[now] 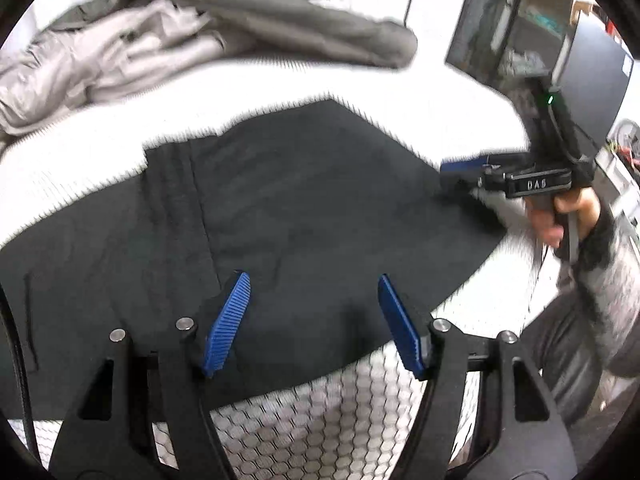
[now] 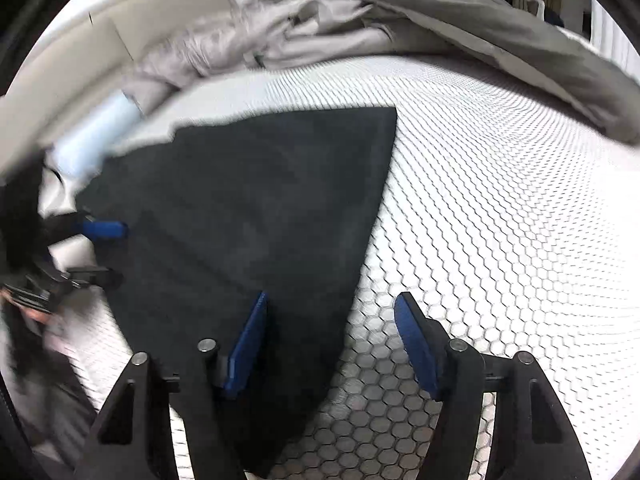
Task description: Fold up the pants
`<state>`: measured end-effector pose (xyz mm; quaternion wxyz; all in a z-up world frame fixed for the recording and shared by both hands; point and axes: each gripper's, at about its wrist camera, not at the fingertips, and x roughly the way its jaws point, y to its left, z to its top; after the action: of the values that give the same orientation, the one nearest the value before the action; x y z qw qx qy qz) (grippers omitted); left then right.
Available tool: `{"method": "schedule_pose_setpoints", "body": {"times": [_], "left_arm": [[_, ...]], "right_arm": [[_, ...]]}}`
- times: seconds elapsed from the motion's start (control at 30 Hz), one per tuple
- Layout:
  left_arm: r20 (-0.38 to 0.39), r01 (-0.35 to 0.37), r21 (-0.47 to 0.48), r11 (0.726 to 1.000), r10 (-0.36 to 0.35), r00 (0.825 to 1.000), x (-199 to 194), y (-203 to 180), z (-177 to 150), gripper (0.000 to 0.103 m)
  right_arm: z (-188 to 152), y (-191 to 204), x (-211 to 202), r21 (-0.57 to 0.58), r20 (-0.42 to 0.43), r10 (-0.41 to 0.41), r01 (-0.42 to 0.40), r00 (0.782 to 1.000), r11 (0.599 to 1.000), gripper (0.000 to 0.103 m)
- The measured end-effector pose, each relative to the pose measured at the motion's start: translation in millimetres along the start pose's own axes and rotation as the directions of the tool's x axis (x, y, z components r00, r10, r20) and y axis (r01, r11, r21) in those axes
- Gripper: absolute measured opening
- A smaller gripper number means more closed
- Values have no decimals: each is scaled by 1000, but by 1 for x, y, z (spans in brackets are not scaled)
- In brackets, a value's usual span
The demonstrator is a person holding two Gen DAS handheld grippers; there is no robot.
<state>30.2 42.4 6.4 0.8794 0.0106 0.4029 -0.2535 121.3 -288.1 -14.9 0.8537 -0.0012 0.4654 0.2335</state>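
While both sets of jaws stand apart and hold nothing, the left gripper [image 1: 314, 320] hangs over the black pants [image 1: 280, 208], which lie flat on the honeycomb-patterned bed [image 2: 480, 200]. The right gripper [image 2: 330, 344] straddles their edge. Beyond lies crumpled grey bedding [image 1: 168, 40].

The right gripper [image 2: 330, 340] hangs open above the black pants [image 2: 248, 200], holding nothing. The pants lie flat on the honeycomb mattress [image 2: 500, 200]. At 9 o'clock the left gripper [image 2: 106, 250] shows, blurred. At 12 o'clock lies grey bedding [image 2: 360, 20].
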Motion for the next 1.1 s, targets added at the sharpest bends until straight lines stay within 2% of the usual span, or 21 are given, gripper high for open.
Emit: {"method": "schedule_pose_setpoints", "body": {"times": [0.07,0.17,0.2,0.27,0.3,0.33,0.37,0.43,0.5,0.57,0.6,0.63,0.67,0.7,0.77,0.83,0.87,0.93,1.0,1.07,1.1], "left_arm": [[33,-16,-51,999,17,999,-3,9,6,65],[59,-60,-196,979,73,996,1,37,13,64],[68,-67,-254,965,87,994,3,48,14,64],[70,-78,-307,949,104,992,6,60,13,64],[60,-90,-331,939,116,991,8,69,11,64],[51,-99,-339,936,123,991,9,72,9,64],[44,-107,-342,934,129,991,11,74,5,64],[32,-120,-341,932,139,990,11,75,1,64],[22,-128,-328,936,143,989,15,71,-3,64],[14,-142,-308,941,154,988,21,69,0,64],[10,-164,-292,942,174,985,23,66,-1,64],[10,-178,-283,943,188,982,25,65,1,64],[13,-190,-275,943,201,979,23,61,1,64],[15,-205,-262,943,216,976,20,56,1,64],[25,-200,-232,952,211,977,17,46,4,64],[39,-171,-170,970,180,983,17,26,7,65],[48,-158,-148,976,167,985,17,15,8,65],[48,-106,-98,989,111,993,27,-8,12,65],[0,-54,-25,998,54,999,45,-32,12,65],[-78,-58,63,996,63,995,63,-48,8,65],[-104,-97,108,989,109,989,72,-54,5,65]], "right_arm": [[4,-15,2,97,21,108,-110,994,989,67],[10,-35,26,261,5,186,-181,983,948,67],[13,-40,35,291,8,219,-212,976,933,63],[22,-46,48,332,27,285,-277,958,902,43],[29,-52,53,351,23,296,-285,955,892,26],[31,-53,55,371,30,300,-289,953,882,15],[32,-48,55,380,43,308,-300,951,875,13],[36,-56,40,355,89,274,-288,958,889,11],[44,-58,19,315,131,209,-241,969,918,11],[46,-65,11,285,131,102,-136,986,949,15],[50,-73,19,286,101,69,-96,992,953,29],[46,-78,28,282,32,30,-38,999,959,36],[42,-81,33,277,5,7,-8,1000,961,36],[40,-83,30,279,18,6,-11,1000,960,36],[39,-83,7,289,57,-54,35,997,957,36],[37,-67,-25,249,142,-93,55,985,967,40],[32,-55,-39,219,160,-65,29,985,975,43],[24,-29,-42,156,149,-30,7,988,988,46],[15,3,-35,54,116,-36,30,993,998,46],[9,35,-20,-87,97,-82,91,992,992,46],[9,46,-9,-138,74,-108,117,991,983,46]]}}
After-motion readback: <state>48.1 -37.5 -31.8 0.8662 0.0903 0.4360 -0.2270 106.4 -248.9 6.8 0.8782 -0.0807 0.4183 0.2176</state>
